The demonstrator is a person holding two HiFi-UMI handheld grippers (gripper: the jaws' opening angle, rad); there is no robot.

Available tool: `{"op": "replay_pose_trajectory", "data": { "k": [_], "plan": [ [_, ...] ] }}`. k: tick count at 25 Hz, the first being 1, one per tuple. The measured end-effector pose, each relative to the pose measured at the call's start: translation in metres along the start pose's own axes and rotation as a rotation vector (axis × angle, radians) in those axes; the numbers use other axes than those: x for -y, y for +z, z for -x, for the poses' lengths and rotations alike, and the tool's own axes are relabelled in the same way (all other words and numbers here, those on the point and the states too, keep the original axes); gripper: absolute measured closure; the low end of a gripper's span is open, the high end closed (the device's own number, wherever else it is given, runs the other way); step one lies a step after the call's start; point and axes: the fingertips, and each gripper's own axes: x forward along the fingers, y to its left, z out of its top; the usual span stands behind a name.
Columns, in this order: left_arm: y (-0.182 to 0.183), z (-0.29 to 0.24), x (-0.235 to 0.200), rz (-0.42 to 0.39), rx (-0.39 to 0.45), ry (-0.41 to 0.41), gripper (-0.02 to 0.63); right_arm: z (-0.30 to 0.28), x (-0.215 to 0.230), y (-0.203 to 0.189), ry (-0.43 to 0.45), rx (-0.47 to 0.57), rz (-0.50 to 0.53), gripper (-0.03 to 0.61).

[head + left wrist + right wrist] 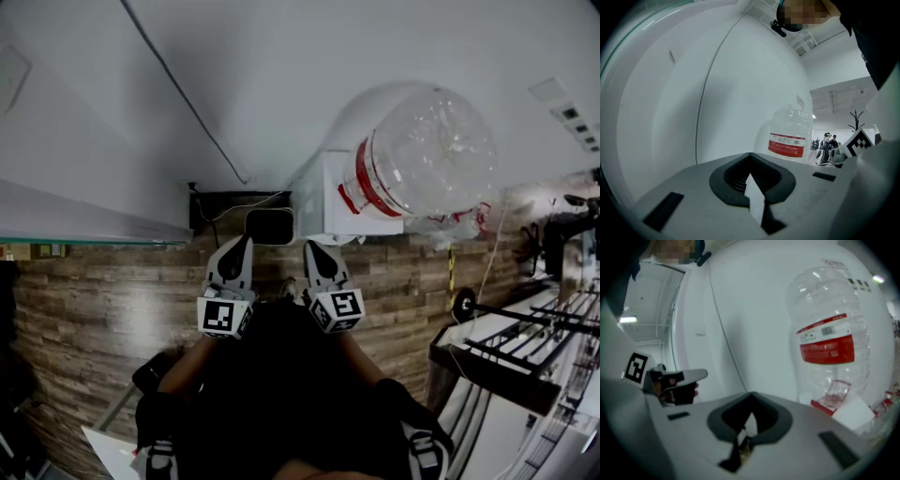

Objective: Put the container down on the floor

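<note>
Holding, left gripper (246, 240): nothing; jaws pressed together, tips level, aimed at the wall (281, 75) beside the white box (328, 199).
Holding, right gripper (310, 247): nothing; jaws closed together, tipped slightly down, just beside the left gripper and nearer the white box.
Container (427, 155): large clear bottle with a red label, empty by the look of it, standing upright on top of the white box, close against the wall. Neither gripper touches it; both are well short of the box.
Floor (112, 300): wood-look planks, running up to the foot of the white box.
Cable (178, 94): thin dark line down the wall, on the far side of the grippers from the white box.
Step in hand: my reading is approach only; lift not yet begun.
Next move calls for: swinging both grippers over to the white box and opening the jaws. The bottle looks too wide for one pair, so probably one gripper on each flank, squeezing evenly.
Risk: smooth, light plastic may slip or tip off the white box.
Unclear: where the bottle's neck or a handle sits.
</note>
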Motion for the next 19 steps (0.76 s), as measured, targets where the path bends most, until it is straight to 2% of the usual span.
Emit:
{"op": "replay_pose_trajectory", "data": {
  "k": [4,19],
  "plan": [
    [0.0021,-0.0026,0.0017,0.026,-0.012,-0.002,0.586,0.0028,0.0022,-0.0007,-0.012,0.003,-0.002,0.546],
    [0.0046,-0.0079,0.0014,0.004,-0.027,-0.006,0.586,0.0047,0.0048,0.0011,-0.029,0.014,-0.001,0.546]
  ]
}}
